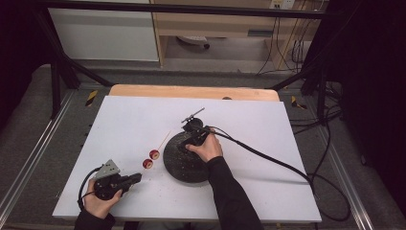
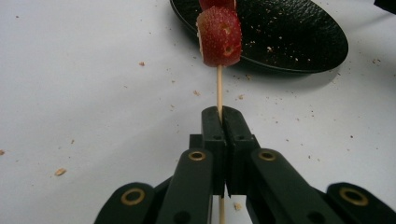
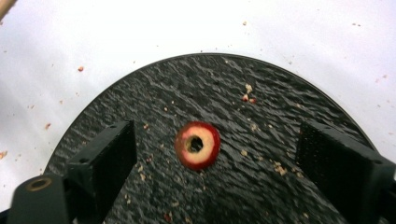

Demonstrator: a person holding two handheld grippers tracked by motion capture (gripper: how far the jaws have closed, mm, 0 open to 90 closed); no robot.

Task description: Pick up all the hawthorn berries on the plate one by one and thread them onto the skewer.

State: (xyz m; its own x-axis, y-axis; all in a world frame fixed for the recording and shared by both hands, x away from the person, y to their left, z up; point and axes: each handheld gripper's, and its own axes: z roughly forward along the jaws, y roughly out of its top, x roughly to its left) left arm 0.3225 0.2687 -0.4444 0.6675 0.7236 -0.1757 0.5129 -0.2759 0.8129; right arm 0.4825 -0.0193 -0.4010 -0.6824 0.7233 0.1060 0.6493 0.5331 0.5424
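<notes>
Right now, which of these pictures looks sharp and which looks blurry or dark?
High view: the white table is brightly lit, the surroundings nearly black, small things soft. Left gripper view: sharp on the skewer and its red fruit slice, soft shadow beneath the black plate. Right gripper view: the cored slice is fairly clear, the near black jaws blurred.

1. A white sheet lies under the left claw and the right claw.
2. Tiny crumbs sit on it, to the left of the left claw.
3. A wooden table edge shows far behind the right claw.
4. Black cables hang farther back.
5. A white cabinet stands far behind the left claw.
</notes>
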